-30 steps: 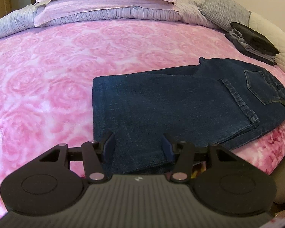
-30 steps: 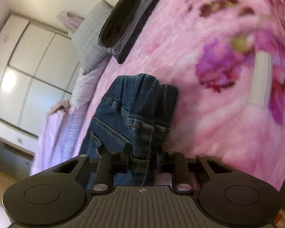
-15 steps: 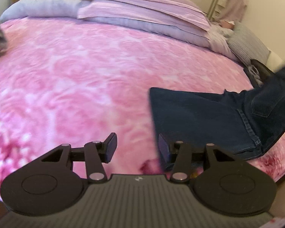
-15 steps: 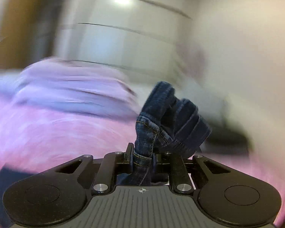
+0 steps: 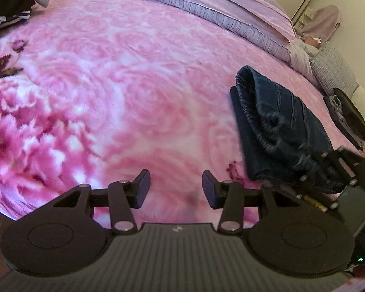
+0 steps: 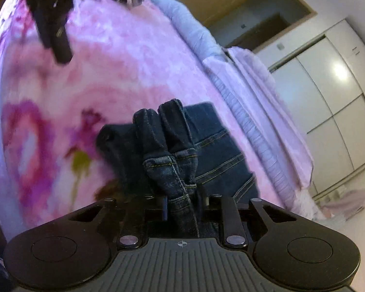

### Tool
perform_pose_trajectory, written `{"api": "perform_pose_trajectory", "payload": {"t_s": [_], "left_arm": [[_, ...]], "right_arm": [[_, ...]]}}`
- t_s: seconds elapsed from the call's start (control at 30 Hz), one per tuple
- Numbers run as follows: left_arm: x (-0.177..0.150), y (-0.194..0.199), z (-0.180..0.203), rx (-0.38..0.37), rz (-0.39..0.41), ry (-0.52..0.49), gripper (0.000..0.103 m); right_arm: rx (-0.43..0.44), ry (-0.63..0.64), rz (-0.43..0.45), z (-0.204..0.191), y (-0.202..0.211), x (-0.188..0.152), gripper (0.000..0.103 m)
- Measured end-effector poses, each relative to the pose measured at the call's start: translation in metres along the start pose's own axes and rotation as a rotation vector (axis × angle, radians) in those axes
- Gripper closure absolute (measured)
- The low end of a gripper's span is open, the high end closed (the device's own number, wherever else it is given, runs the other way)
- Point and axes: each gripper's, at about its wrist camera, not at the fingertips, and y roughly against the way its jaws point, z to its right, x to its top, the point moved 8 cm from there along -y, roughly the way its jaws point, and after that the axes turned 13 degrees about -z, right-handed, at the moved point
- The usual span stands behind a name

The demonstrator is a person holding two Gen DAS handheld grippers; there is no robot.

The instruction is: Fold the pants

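Dark blue jeans [image 5: 277,121] lie folded over on the pink rose-patterned bedspread [image 5: 133,77], at the right of the left wrist view. My right gripper [image 5: 328,170] shows there at the jeans' near end, shut on the denim. In the right wrist view the bunched waistband [image 6: 175,160] is pinched between the fingers of the right gripper [image 6: 185,204], the rest of the jeans [image 6: 219,150] lying on the bed beyond. My left gripper [image 5: 175,187] hangs open over bare bedspread, left of the jeans, holding nothing. Part of it appears as a dark shape [image 6: 53,19].
Lilac pillows [image 5: 219,4] and a grey cushion [image 5: 333,68] line the head of the bed. A stack of folded dark clothes [image 5: 350,116] sits at the far right edge. A heap of dark clothes [image 5: 9,2] lies at the top left. White wardrobe doors [image 6: 333,92] stand behind.
The right gripper has carried the waistband end over the legs, folding the jeans into a shorter bundle. The left gripper has swung left, off the jeans, and stays open.
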Motion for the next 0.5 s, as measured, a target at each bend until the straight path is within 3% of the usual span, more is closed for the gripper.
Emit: {"api": "perform_pose_trajectory", "payload": {"t_s": [0.07,0.17,0.23,0.27,0.33,0.4,0.5], "left_arm": [[0.000,0.000,0.005,-0.016,0.005,-0.006,0.062],[0.000,-0.006,0.012,-0.039,-0.007,-0.009,0.062],[0.001,-0.006,0.018,-0.047,-0.009,-0.006,0.062],[0.001,-0.004,0.022,-0.064,-0.008,-0.006,0.062],[0.002,0.000,0.027,-0.086,0.000,-0.010,0.062],[0.005,0.005,0.034,-0.110,0.008,-0.014,0.062],[0.009,0.011,0.050,-0.190,0.013,-0.018,0.062]], "right_arm": [[-0.014,-0.007,0.016,0.004,0.006,0.004,0.086],[0.078,0.025,-0.066,-0.019,-0.012,-0.002,0.082],[-0.007,0.072,-0.065,-0.025,-0.008,0.001,0.075],[0.000,0.058,-0.072,-0.022,-0.006,0.004,0.071],[0.043,-0.024,-0.068,-0.007,0.006,0.008,0.063],[0.102,-0.116,-0.051,0.008,0.019,0.000,0.048],[0.196,-0.309,-0.055,0.030,0.038,-0.024,0.048]]}}
